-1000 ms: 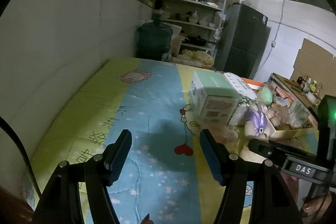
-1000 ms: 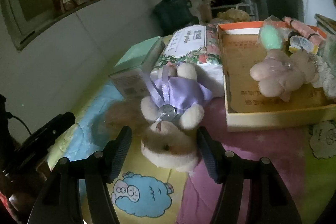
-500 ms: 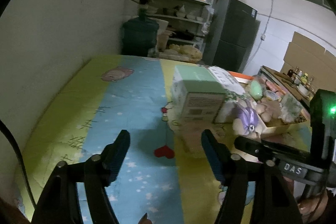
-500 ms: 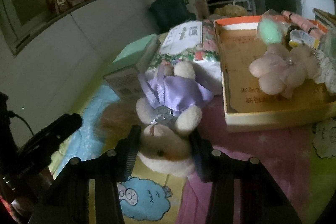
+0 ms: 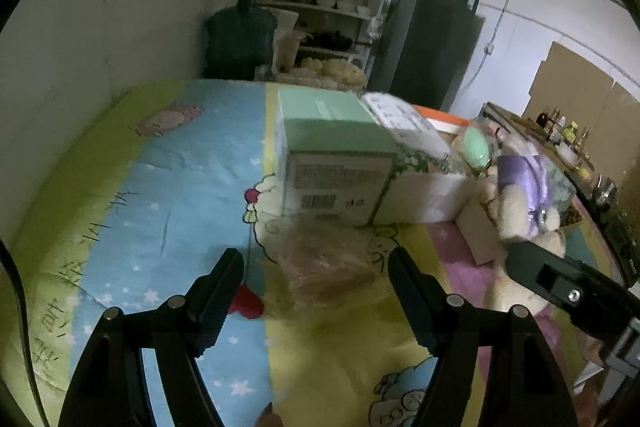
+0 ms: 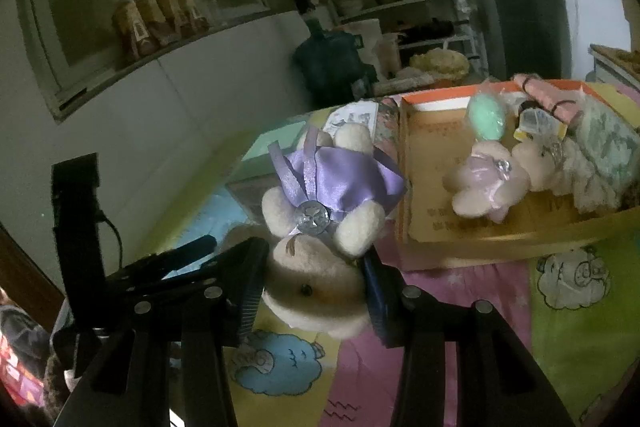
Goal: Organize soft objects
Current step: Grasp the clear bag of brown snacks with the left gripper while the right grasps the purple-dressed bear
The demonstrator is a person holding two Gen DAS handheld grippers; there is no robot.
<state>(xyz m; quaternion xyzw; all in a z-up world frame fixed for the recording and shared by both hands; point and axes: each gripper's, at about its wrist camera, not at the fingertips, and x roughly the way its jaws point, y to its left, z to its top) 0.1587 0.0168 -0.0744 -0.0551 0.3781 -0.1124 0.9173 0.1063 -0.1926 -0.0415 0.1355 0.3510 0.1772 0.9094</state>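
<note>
A cream teddy bear in a purple dress [image 6: 332, 183] hangs head-down, its head pinched between the pads of my right gripper [image 6: 316, 287], which is shut on it. In the left wrist view the same bear [image 5: 520, 195] shows at the right, just above the mat. A cardboard tray with an orange rim [image 6: 500, 247] stands behind it and holds a pale pink bear [image 6: 488, 179] and a green fluffy ball [image 6: 486, 115]. My left gripper [image 5: 316, 287] is open and low over the mat. A pinkish soft item in a clear bag [image 5: 324, 263] lies just ahead of its fingertips.
A mint-green carton [image 5: 336, 163] and a flowered tissue pack [image 5: 408, 131] stand behind the bagged item, beside the tray. The cartoon-print mat [image 5: 160, 195] runs to a white wall on the left. Shelves, a water jug [image 5: 240, 35] and a dark fridge stand beyond.
My right gripper closed on the purple bear's head and raised it slightly. My left gripper moved forward and right, bringing the bagged pink item in front of its fingers.
</note>
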